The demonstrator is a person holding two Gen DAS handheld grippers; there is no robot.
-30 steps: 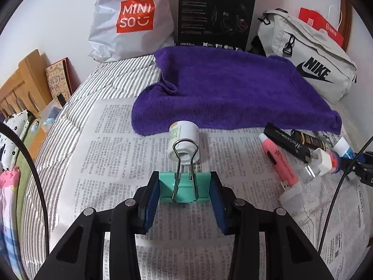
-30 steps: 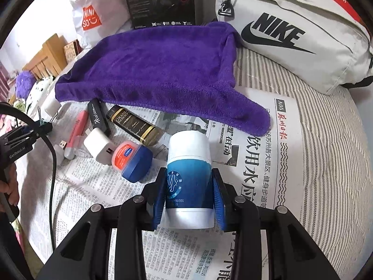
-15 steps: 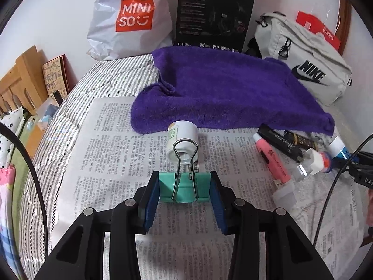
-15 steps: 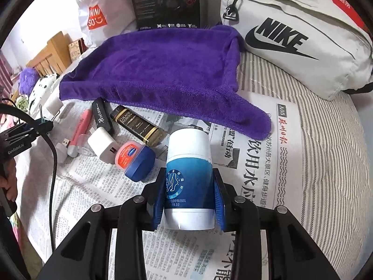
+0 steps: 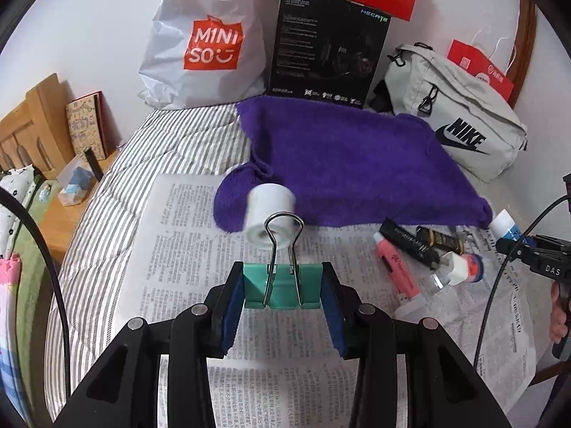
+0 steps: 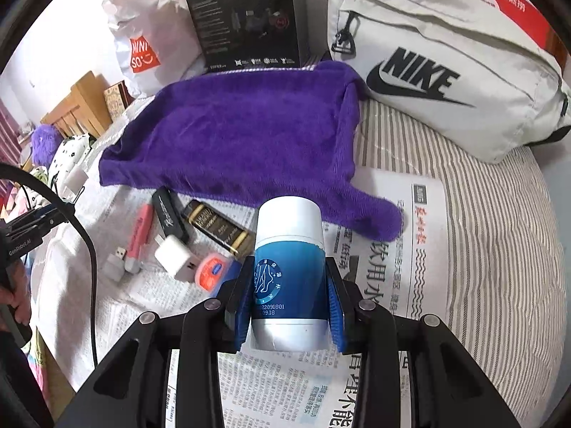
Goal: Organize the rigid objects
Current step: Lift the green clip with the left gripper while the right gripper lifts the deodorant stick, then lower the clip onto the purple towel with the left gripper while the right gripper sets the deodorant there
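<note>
My left gripper (image 5: pixel 282 287) is shut on a teal binder clip (image 5: pixel 282 285), held above the newspaper (image 5: pixel 185 267). Just beyond the clip a white jar (image 5: pixel 269 214) lies on its side at the edge of the purple towel (image 5: pixel 349 164). My right gripper (image 6: pixel 288 296) is shut on a blue-and-white bottle (image 6: pixel 289 267), lifted off the paper. Left of it lie a pink highlighter (image 6: pixel 138 235), a black tube (image 6: pixel 169 214), a dark gold-lettered tube (image 6: pixel 217 228), a white charger (image 6: pixel 175 258) and a small red-lidded tin (image 6: pixel 212 271).
Against the wall stand a white shopping bag (image 5: pixel 203 42), a black box (image 5: pixel 328 46) and a grey Nike bag (image 6: pixel 446 67). Striped bedding (image 6: pixel 499 249) surrounds the newspaper. A wooden headboard (image 5: pixel 25 128) and a bedside shelf lie to the left. A person's hand (image 5: pixel 558 314) holds the other gripper.
Both grippers have risen a little with their objects still held. The bed, the towel and the loose items look farther away, and more of the wall shows.
</note>
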